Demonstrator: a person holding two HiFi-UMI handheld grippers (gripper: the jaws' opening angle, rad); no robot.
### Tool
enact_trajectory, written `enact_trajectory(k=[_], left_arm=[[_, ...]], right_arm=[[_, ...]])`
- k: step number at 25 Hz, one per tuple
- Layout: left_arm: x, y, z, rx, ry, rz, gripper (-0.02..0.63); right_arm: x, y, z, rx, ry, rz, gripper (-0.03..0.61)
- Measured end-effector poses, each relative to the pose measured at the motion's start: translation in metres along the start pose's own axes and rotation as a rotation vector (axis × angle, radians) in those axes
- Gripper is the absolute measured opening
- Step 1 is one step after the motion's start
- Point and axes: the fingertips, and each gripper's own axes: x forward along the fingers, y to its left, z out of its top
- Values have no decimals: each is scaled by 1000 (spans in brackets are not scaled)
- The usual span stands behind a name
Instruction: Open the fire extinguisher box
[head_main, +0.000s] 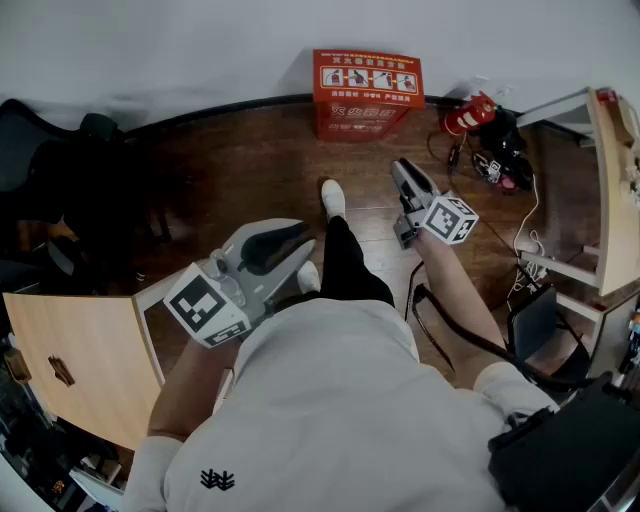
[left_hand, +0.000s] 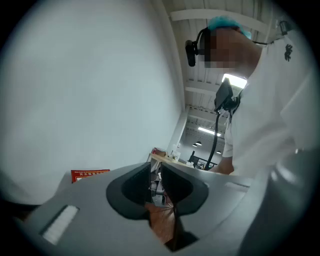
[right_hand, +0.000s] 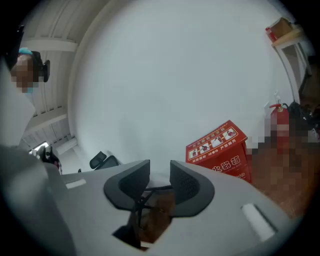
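Note:
The red fire extinguisher box (head_main: 365, 92) stands on the wooden floor against the white wall, its lid down. It also shows small at the left in the left gripper view (left_hand: 90, 174) and larger at the right in the right gripper view (right_hand: 220, 150). My left gripper (head_main: 268, 248) (left_hand: 155, 174) hangs well short of the box, its jaws a narrow gap apart with nothing between them. My right gripper (head_main: 408, 183) (right_hand: 160, 172) is nearer the box but still apart from it, open and empty.
A red fire extinguisher (head_main: 470, 113) and a tangle of cables (head_main: 500, 160) lie right of the box. A pale wooden shelf (head_main: 612, 190) stands at far right, a black office chair (head_main: 60, 160) at left, a wooden panel (head_main: 80, 360) at lower left. A white shoe (head_main: 333, 198) points toward the box.

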Motion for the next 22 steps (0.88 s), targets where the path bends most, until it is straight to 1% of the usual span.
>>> enact_trajectory(k=[3,5,8,10,12,14,17,19,22], left_arm=[[39,41,11,-10,19,10,49],[67,66,12,-22,59,6,49],[111,91,18,-52,105,-19,49],[139,111,29,-51,120,-50,49],[160,136,38,-66,138,-76,49],[172,162,44,-91,163,-84,49],[182,187,44,-116,175,-92,49],[180,188,34,-134,176,-88,49],[170,168,22,-149,179,-75,49]], right_arm=[[45,-66,16,86,4,-52,128],[73,-104,21,162,-13,-61,134],[109,-155,11,286,-9,-94,152],[132,-190,7,350,-16,-137,163],[150,-219,1,399,-33,-192,163],[167,-240,-5,466,-46,-226,166],[177,-260,-9,522,-80,-248,169],[176,-266,-11,546,-114,-229,175],[166,-256,-13,593,-171,-158,173]])
